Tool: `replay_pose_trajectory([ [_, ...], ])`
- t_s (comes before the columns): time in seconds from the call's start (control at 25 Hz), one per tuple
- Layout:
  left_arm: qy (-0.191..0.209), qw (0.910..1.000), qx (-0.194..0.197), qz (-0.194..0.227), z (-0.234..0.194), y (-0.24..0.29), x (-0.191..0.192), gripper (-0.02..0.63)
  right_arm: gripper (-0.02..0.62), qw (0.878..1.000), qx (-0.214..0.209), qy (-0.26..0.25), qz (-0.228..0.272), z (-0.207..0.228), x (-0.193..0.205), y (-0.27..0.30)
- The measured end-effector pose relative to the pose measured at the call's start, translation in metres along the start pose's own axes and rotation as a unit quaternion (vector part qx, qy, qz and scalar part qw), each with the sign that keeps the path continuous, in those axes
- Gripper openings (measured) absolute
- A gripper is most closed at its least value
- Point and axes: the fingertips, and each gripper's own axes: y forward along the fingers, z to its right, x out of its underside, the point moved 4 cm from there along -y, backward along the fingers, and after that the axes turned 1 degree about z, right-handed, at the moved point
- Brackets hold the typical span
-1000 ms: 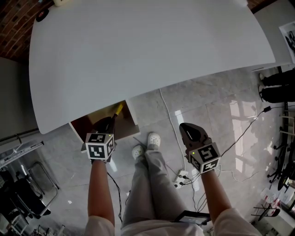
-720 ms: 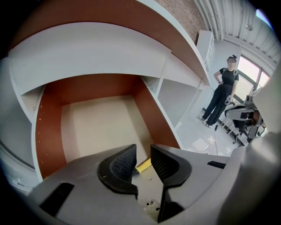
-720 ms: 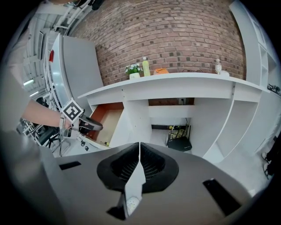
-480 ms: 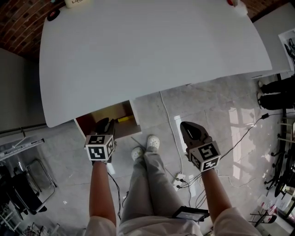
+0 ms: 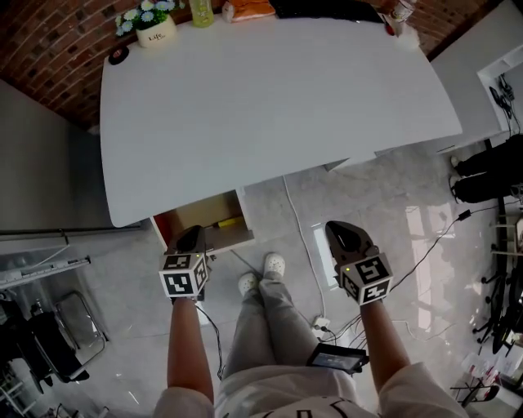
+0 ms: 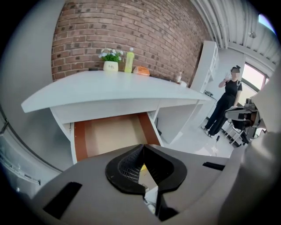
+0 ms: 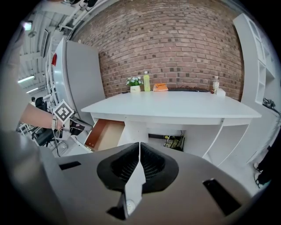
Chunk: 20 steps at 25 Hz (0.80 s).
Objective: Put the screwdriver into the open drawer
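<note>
The open drawer [image 5: 189, 219] sticks out from under the white table [image 5: 270, 98] at its front left. A screwdriver [image 5: 227, 221] with a yellow handle lies flat inside it, near the right wall. My left gripper [image 5: 190, 239] hovers over the drawer's front edge, apart from the screwdriver, jaws shut and holding nothing. In the left gripper view the drawer's brown floor [image 6: 109, 136] lies ahead of my left gripper [image 6: 142, 148], and a bit of yellow shows through the slit under the tips. My right gripper [image 5: 343, 236] hangs over the floor, shut and empty; its own view shows my right gripper [image 7: 139, 144] and the drawer [image 7: 105, 134].
A flower pot [image 5: 155, 31], a green bottle [image 5: 202, 12] and an orange item [image 5: 249, 8] stand at the table's far edge by the brick wall. Cables and a power strip [image 5: 323, 322] lie on the floor. A person [image 6: 226, 99] stands off to the right.
One second ago the screwdriver stuck out of my left gripper over the drawer. It now lies loose in the drawer, and the left gripper has drawn back toward the front edge.
</note>
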Motion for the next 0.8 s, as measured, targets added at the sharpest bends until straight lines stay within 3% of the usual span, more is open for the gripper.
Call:
replay_pose_trajectory([
  [0.4,0.026,0.9963,-0.003,0.082,0.018,-0.065,-0.049,0.012,0.021,1.0,0.017,-0.006,0.009,0.006,-0.04,-0.043],
  [0.8,0.058,0.9852,-0.013,0.161,0.034,-0.117,-0.11,0.012,0.021,0.997,0.017,-0.033,0.068,0.005,-0.097,-0.069],
])
